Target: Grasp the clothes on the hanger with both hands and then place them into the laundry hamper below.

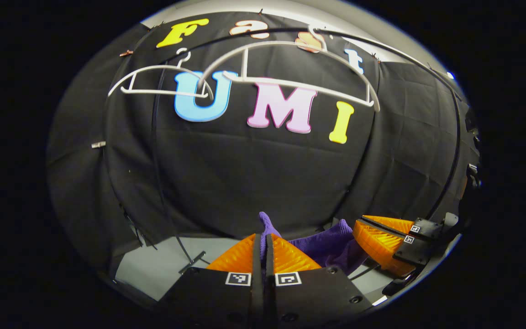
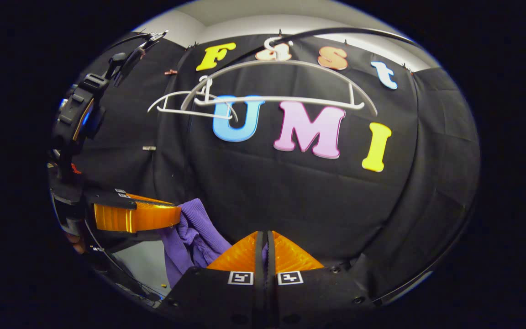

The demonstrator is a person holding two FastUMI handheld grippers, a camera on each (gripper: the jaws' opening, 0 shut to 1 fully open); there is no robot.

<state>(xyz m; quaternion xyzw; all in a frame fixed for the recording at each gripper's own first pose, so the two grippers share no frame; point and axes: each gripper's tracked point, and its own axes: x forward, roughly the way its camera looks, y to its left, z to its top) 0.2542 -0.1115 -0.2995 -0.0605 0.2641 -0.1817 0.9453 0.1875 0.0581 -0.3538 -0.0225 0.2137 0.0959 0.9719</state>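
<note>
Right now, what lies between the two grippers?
In the right gripper view, the purple garment spans from the left gripper to the right gripper; both grip it.

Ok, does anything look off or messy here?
Nothing stands out. Both white hangers hang bare on the rail, and the purple garment is bunched between the left gripper and right gripper, both shut on it.

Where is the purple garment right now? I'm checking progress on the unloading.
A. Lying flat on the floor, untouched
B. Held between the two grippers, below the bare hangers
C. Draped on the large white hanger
B: the purple garment is pinched by the left gripper and the right gripper, jaws closed on the cloth, while the white hangers hang bare on the rail above.
</note>
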